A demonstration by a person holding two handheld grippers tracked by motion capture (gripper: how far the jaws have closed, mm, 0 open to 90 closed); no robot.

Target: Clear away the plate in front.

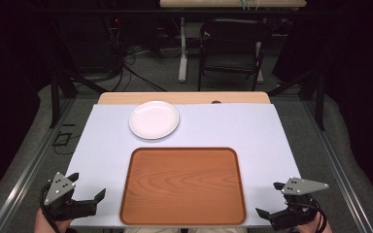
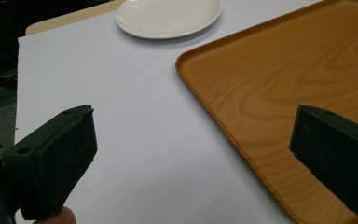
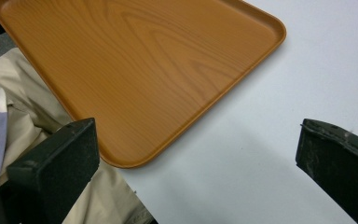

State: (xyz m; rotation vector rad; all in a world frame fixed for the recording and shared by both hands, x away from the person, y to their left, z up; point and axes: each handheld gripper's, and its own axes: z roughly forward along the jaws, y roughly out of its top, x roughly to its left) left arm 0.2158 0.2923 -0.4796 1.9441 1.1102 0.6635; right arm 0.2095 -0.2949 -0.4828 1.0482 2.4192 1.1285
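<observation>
A folding chair (image 1: 233, 46) stands on the floor beyond the tabletop's far edge, beside a white table leg (image 1: 182, 51) and loose cables (image 1: 126, 60).

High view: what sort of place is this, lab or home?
Most likely a lab or recording workspace, not a home. Dark curtains surround a table covered in plain white, cables trail across the carpeted floor behind it, and a folding chair stands by another desk.

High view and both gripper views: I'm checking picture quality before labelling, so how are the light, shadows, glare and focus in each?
High view: the table is evenly lit, the room behind dark; plate and tray sharp, no glare. Left gripper view: the jaws are soft and close; the plate casts a faint shadow. Right gripper view: soft shadow along the tray's edge, and the jaws are dark.
</observation>
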